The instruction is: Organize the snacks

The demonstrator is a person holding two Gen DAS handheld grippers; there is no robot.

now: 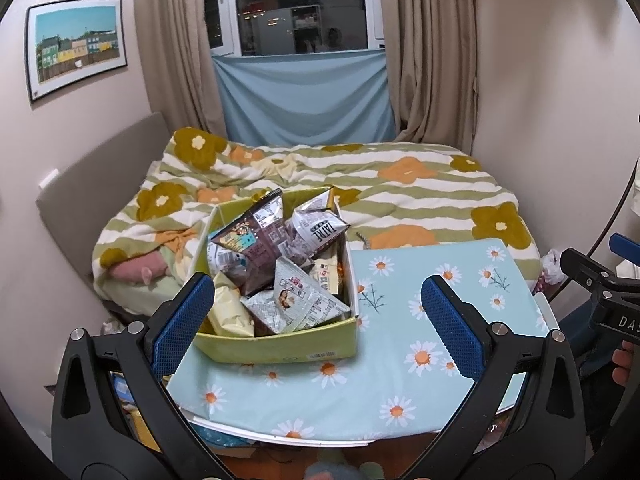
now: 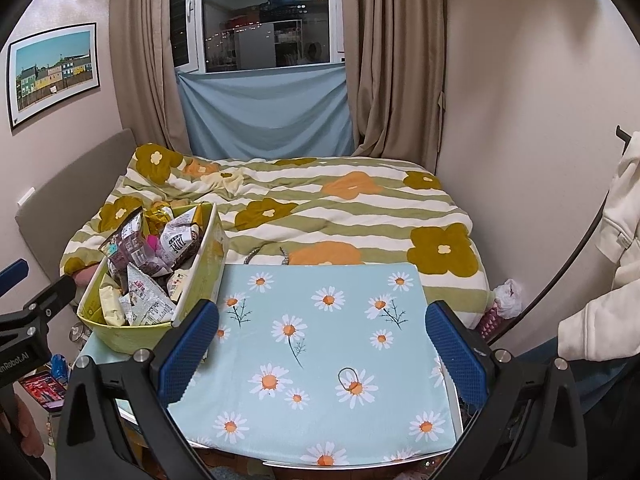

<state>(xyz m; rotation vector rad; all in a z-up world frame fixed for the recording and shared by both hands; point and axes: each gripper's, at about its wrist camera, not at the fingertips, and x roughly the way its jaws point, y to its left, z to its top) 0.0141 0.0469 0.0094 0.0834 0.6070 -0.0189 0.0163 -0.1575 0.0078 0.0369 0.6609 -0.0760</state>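
Observation:
A yellow-green cardboard box (image 1: 280,350) (image 2: 132,336) sits on the left part of a small table covered in a light-blue daisy cloth (image 1: 400,340) (image 2: 332,360). It is heaped with snack packets (image 1: 276,264) (image 2: 148,264): silver and brown bags, a pale yellow one at the near left. My left gripper (image 1: 318,320) hangs open in front of the box, holding nothing. My right gripper (image 2: 320,344) is open over the bare cloth to the right of the box, also holding nothing.
A bed with a green-striped flower blanket (image 1: 400,196) (image 2: 340,208) lies right behind the table. Curtains and a window stand at the back. A thin dark loop (image 2: 348,376) lies on the cloth. A person's cream sleeve (image 2: 612,280) is at the right edge.

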